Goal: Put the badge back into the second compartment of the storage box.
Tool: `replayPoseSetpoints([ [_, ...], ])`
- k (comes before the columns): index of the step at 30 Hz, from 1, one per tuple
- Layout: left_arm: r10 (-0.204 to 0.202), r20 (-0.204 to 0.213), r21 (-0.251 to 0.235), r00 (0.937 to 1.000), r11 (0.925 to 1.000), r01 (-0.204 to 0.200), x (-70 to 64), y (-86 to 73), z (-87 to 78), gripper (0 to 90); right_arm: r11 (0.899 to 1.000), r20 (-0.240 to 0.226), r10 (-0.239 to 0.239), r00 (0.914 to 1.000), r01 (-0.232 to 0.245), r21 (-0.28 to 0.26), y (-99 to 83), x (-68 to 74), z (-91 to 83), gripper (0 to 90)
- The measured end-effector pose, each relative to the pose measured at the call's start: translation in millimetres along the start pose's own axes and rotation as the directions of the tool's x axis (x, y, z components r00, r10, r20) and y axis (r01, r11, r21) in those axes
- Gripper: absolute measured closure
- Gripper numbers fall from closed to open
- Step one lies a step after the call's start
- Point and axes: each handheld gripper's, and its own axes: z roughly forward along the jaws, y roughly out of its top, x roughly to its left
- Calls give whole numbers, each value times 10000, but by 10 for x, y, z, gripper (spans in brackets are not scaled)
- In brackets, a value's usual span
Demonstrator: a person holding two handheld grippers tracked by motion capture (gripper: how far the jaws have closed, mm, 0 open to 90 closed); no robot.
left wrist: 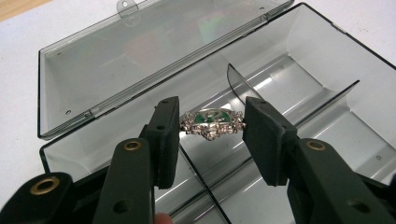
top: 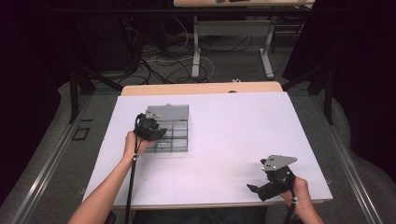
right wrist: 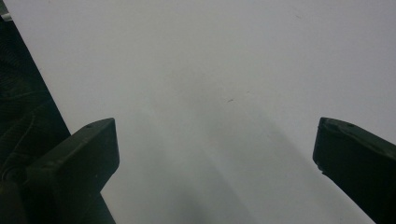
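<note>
High view: my left gripper (top: pixel 159 132) sits over the open smoky compartment box (top: pixel 180 140) at the left of the white table (top: pixel 233 135); my right gripper (top: pixel 256 188) rests at the near right edge.

Left gripper view: a green-stoned jewelled brooch (left wrist: pixel 212 122) pinched between my jaws, above the box's divider (left wrist: pixel 280 100); lid (left wrist: pixel 140 56) thrown back, far side.

Right gripper view: my jaws spread wide over bare table.

Glossy smoky clear-plastic box (left wrist: pixel 327 60), sparkly silver-metal brooch (left wrist: pixel 212 122) with green stone, matt black claw pads (left wrist: pixel 268 135), smooth matt white tabletop (right wrist: pixel 210 56)
</note>
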Motion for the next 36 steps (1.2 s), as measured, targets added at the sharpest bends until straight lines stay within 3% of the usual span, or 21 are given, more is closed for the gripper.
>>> replayPoseSetpoints([
  [9, 23, 28, 136, 10000, 9999, -24, 3, 2, 2, 569, 10000, -16, -7, 10000, 7, 7, 0, 0, 0, 0],
  [15, -135, 73, -124, 9999, 9998, 136, 2, 0, -24, 535, 9999, 98, 112, 9999, -112, -48, -4, 17, -2, 0],
  [20, -73, 291, -188, 9996, 9998, 78, -18, 9, -106, 459, 10000, 35, 19, 10000, -19, 0, 3, 15, -1, 0],
  [23, -41, 366, -206, 9993, 9998, 49, -32, 3, -158, 356, 10000, 63, 12, 10000, -11, -43, -1, 12, -2, 0],
  [31, 137, 264, -324, 9996, 9994, -128, -66, -92, -322, 190, 9999, 49, 9, 10000, -9, -117, 0, 22, -4, 0],
  [36, 132, 133, -462, 9998, 9989, -125, -67, -156, -467, 165, 9999, 59, -1, 10000, 2, -119, -1, 19, -4, 0],
])
